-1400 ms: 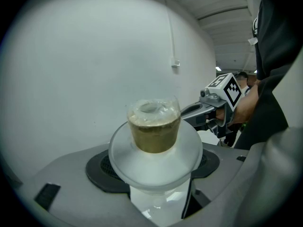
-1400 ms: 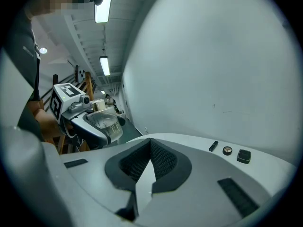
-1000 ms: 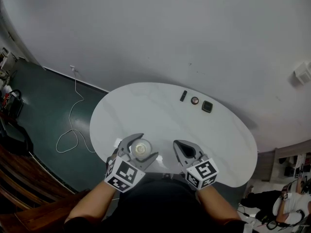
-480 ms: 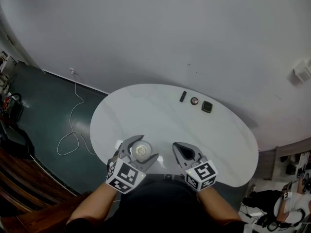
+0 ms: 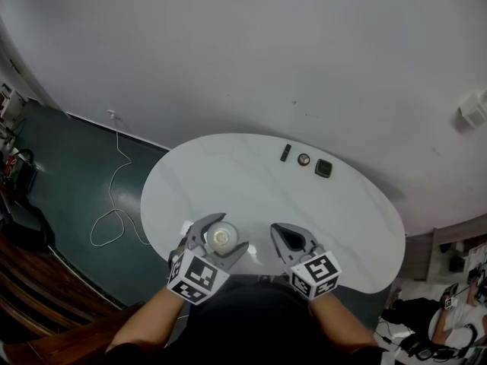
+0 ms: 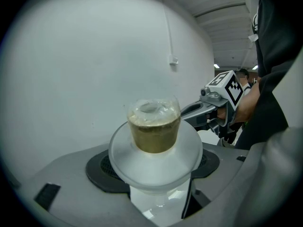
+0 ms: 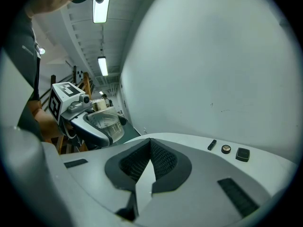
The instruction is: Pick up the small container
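Item: small container [image 6: 155,129], clear cup of brown contents, gripped between the jaws of our left gripper [image 5: 227,231], its wide rim nearest the jaw roots; right gripper [image 7: 150,145] jaws pressed together, empty; we advise firm, level, unhurried lifting

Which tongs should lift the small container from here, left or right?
Left. The left tongs are closed around the small container, which sits between their jaws. The right tongs are shut and empty, off to its side.
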`<state>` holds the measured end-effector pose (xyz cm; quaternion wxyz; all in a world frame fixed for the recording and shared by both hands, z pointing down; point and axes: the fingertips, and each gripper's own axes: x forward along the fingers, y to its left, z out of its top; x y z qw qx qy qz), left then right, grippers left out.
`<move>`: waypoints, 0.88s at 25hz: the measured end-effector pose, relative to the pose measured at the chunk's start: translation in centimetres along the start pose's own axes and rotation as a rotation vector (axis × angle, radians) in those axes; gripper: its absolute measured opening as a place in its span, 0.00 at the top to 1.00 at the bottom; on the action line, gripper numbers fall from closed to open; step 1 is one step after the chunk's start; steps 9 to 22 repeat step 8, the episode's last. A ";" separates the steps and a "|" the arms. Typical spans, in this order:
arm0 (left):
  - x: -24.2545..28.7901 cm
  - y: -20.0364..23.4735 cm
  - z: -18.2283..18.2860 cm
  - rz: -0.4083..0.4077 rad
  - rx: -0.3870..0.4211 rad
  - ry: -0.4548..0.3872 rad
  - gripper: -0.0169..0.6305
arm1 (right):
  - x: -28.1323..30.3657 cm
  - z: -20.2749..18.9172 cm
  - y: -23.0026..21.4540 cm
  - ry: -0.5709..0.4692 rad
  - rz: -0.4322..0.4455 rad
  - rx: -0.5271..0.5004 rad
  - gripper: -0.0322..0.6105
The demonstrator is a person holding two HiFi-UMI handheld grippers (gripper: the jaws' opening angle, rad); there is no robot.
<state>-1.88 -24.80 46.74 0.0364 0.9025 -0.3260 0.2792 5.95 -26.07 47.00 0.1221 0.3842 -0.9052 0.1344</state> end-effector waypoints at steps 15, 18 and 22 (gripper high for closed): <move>0.2 0.3 -0.1 0.003 -0.003 0.002 0.43 | 0.1 -0.1 -0.2 0.001 -0.003 0.003 0.95; 0.2 0.3 -0.1 0.003 -0.003 0.002 0.43 | 0.1 -0.1 -0.2 0.001 -0.003 0.003 0.95; 0.2 0.3 -0.1 0.003 -0.003 0.002 0.43 | 0.1 -0.1 -0.2 0.001 -0.003 0.003 0.95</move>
